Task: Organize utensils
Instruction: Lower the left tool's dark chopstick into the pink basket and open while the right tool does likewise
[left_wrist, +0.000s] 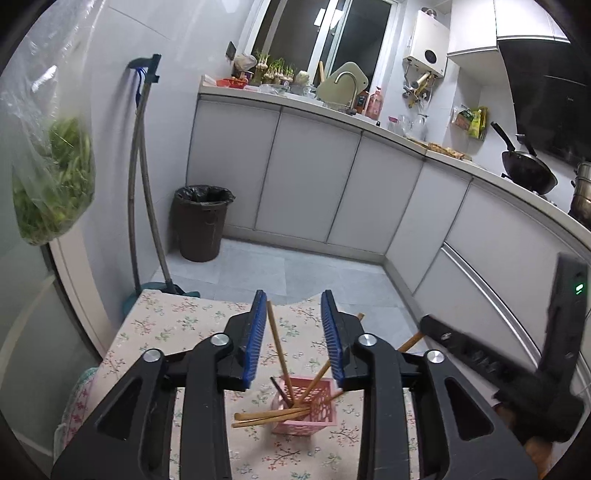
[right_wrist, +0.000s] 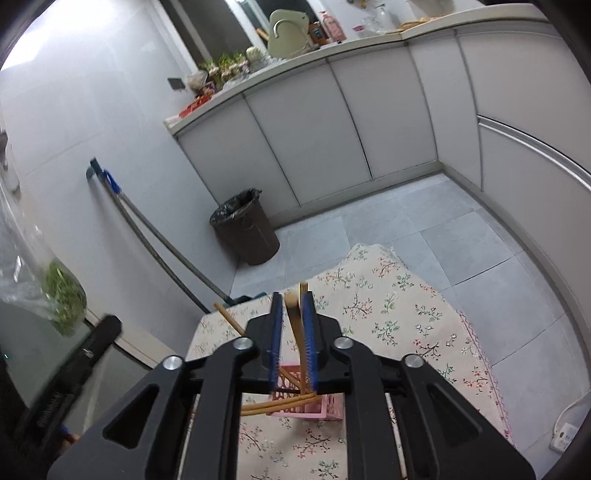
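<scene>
Right gripper (right_wrist: 292, 306) clamps chopstick (right_wrist: 294, 317) (no legible labels).

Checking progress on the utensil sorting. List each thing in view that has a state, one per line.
left tool: open, holding nothing, above the holder.
right tool: shut on chopsticks, over the holder.
pink holder: upright on the floral cloth, several chopsticks leaning in it.
two loose chopsticks: lying across in front of the holder, not in it.
trash bin: lined, no lid.
cabinet doors: closed.
</scene>
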